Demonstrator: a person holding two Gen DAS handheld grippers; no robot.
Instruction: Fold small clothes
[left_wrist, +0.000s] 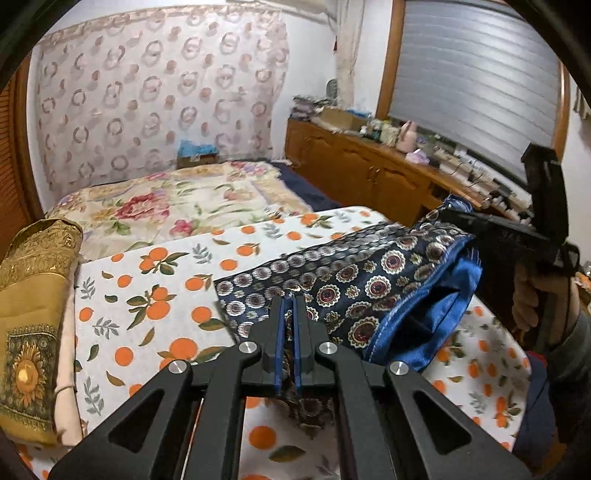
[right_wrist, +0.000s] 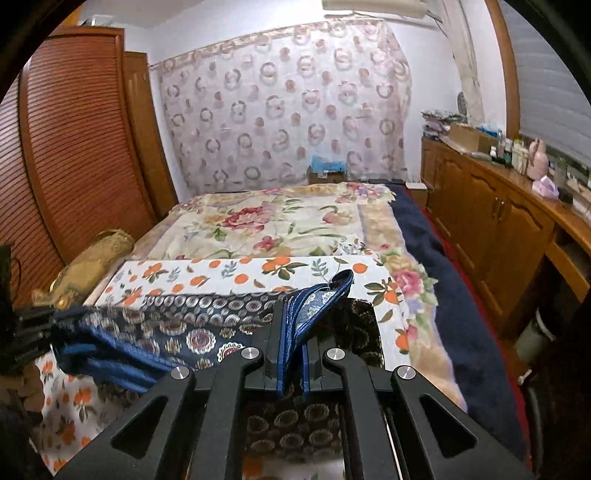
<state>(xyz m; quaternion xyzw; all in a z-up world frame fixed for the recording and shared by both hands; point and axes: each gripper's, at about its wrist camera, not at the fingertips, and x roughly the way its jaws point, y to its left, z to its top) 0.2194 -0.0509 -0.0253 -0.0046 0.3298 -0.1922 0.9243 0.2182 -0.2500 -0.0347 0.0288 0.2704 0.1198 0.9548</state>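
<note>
A small navy garment with round medallion print and shiny blue lining hangs stretched between my two grippers above the orange-print sheet. My left gripper is shut on its near edge. My right gripper is shut on the blue-lined edge of the garment; it also shows in the left wrist view, gripping the garment's far corner. The left gripper appears at the left edge of the right wrist view, blurred.
The sheet lies over a bed with a floral blanket. Folded gold-patterned cloth is stacked at the left. A wooden cabinet with clutter on top runs along the right. A slatted wardrobe stands left.
</note>
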